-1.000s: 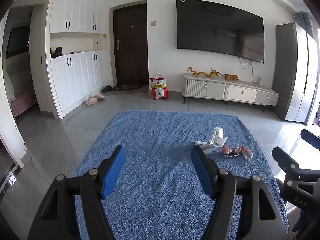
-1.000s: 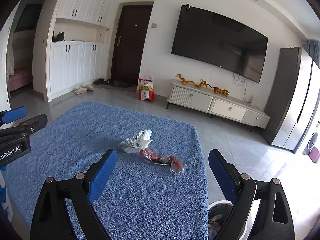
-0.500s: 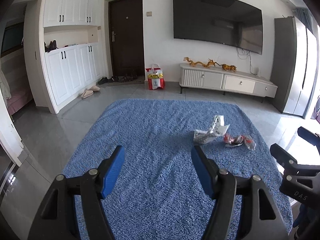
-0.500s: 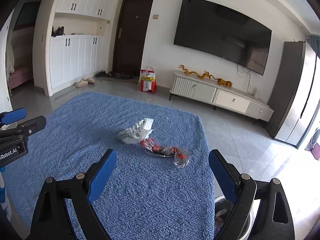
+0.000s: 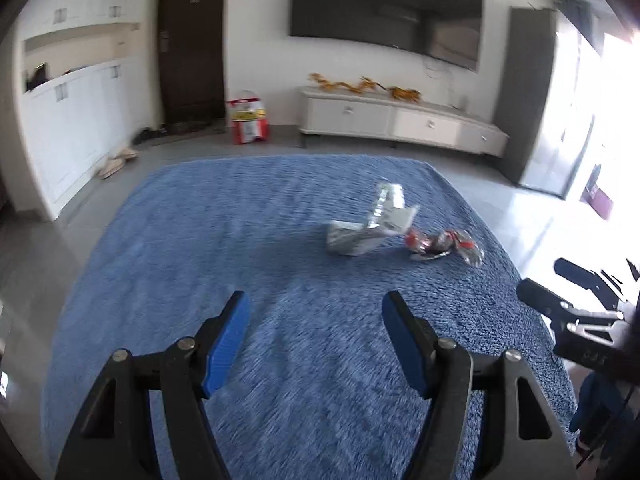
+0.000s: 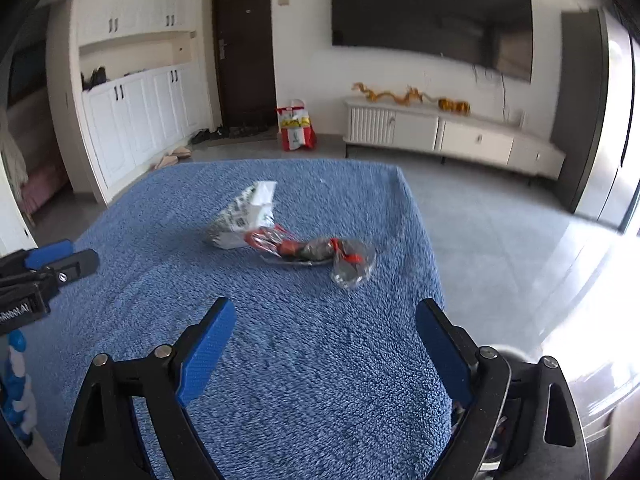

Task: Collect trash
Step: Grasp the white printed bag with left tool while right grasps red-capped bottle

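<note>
Blue towelling covers the surface (image 6: 304,360), bare beneath both claws. Ahead of the right claw (image 6: 326,344), closing on nothing, lie the white wrapper (image 6: 244,220) and red-clear wrapper (image 6: 316,252), near the surface's right edge. Left claw (image 5: 316,340) gapes empty.

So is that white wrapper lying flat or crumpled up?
Crumpled. The white wrapper sits bunched on the blue cloth, one torn end sticking up, beside the red-and-clear wrapper.
</note>
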`<act>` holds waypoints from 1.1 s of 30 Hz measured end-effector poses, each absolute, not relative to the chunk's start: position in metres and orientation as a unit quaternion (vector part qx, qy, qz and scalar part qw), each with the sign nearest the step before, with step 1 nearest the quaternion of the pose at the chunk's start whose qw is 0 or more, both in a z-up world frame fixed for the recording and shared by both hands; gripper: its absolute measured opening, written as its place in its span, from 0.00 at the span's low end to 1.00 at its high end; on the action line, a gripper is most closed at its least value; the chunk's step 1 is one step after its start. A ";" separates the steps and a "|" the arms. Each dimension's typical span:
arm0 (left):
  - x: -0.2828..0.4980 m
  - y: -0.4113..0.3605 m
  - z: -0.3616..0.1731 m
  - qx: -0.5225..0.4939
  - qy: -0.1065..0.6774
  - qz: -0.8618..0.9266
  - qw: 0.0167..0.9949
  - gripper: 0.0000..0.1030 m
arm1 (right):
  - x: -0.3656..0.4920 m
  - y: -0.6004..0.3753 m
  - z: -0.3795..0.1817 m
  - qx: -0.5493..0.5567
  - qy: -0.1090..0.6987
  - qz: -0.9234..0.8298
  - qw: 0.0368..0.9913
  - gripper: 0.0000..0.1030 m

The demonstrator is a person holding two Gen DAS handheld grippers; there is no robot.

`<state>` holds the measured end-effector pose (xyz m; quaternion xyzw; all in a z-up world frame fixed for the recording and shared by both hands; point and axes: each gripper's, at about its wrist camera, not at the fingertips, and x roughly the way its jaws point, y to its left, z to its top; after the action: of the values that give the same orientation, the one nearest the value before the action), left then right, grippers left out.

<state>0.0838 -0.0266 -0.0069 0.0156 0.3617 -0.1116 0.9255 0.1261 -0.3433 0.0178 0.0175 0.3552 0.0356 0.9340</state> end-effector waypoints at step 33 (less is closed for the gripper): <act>0.236 -0.084 -0.082 0.133 0.403 -0.273 0.863 0.34 | 0.278 -0.338 -0.046 -0.044 0.447 0.232 0.863 0.31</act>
<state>0.2360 -0.0844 -0.0824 0.1328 0.4026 -0.2734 0.8634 0.2785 -0.3377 -0.0456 -0.0439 0.4472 0.2318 0.8628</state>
